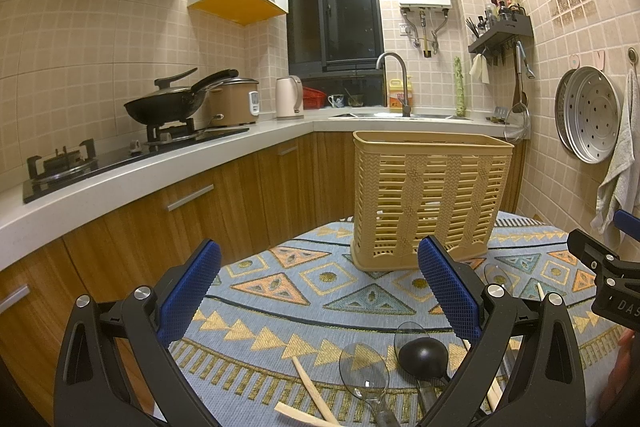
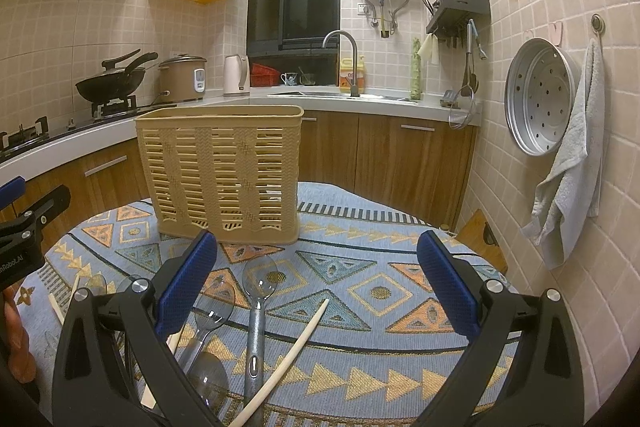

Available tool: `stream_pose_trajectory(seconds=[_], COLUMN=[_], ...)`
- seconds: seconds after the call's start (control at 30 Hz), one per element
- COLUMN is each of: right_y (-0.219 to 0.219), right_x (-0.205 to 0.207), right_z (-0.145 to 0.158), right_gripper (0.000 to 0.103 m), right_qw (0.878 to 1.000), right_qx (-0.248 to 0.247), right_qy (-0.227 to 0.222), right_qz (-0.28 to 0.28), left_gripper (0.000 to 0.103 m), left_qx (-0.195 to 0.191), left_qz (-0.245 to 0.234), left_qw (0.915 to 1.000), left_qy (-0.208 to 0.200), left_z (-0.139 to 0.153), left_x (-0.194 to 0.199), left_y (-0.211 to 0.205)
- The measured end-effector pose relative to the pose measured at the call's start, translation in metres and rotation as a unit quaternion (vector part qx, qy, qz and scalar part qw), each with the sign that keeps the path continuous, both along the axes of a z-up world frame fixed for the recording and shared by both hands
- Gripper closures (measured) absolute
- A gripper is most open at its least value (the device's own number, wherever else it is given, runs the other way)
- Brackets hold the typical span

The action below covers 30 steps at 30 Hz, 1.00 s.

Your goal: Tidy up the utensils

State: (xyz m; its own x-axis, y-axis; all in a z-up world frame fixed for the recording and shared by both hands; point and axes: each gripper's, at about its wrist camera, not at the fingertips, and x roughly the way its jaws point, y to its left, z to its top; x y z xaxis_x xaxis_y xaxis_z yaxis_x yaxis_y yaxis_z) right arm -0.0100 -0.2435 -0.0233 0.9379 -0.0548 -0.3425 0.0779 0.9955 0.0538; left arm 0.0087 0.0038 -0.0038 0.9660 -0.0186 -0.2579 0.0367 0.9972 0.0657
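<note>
Both grippers, left and right, were held wide-jawed and empty; utensils lay ungathered before the slatted basket; a spoon would be grasped next.

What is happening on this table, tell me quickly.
A person holds two grippers over a patterned tablecloth, sorting utensils. Both the left gripper and right gripper are open and empty. Clear spoons, a black ladle and chopsticks lie loose; none visibly in the beige holder.
</note>
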Motion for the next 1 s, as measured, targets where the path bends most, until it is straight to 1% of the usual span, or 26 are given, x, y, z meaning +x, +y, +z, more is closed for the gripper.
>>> stream_pose_trajectory(seconds=[0.67, 0.8, 0.87, 0.93, 0.97, 1.0], right_y=[0.001, 0.000, -0.002, -0.004, -0.004, -0.005], right_x=[0.000, 0.004, 0.006, 0.009, 0.009, 0.009], right_z=[-0.001, -0.002, -0.004, -0.004, -0.005, -0.005], right_gripper=[0.007, 0.007, 0.007, 0.007, 0.007, 0.007], right_qw=[1.000, 1.000, 0.999, 0.999, 0.999, 0.999], right_qx=[-0.002, -0.003, -0.002, -0.001, -0.001, 0.003], right_qy=[0.003, 0.012, 0.024, 0.034, 0.037, 0.038], right_qz=[-0.001, -0.014, -0.027, -0.037, -0.040, -0.036], left_gripper=[0.007, 0.007, 0.007, 0.008, 0.010, 0.018], left_qx=[0.001, -0.002, -0.013, -0.026, -0.037, -0.043], left_qz=[-0.006, -0.006, -0.005, -0.002, -0.002, -0.004], left_qw=[1.0000, 1.0000, 0.9999, 0.9996, 0.9988, 0.9980], left_qy=[0.003, 0.000, 0.000, 0.014, 0.032, 0.046], left_z=[-0.002, -0.002, -0.001, 0.002, 0.003, 0.004], left_x=[0.000, 0.000, 0.000, 0.003, 0.008, 0.011], left_y=[-0.002, -0.001, 0.004, 0.014, 0.023, 0.032])
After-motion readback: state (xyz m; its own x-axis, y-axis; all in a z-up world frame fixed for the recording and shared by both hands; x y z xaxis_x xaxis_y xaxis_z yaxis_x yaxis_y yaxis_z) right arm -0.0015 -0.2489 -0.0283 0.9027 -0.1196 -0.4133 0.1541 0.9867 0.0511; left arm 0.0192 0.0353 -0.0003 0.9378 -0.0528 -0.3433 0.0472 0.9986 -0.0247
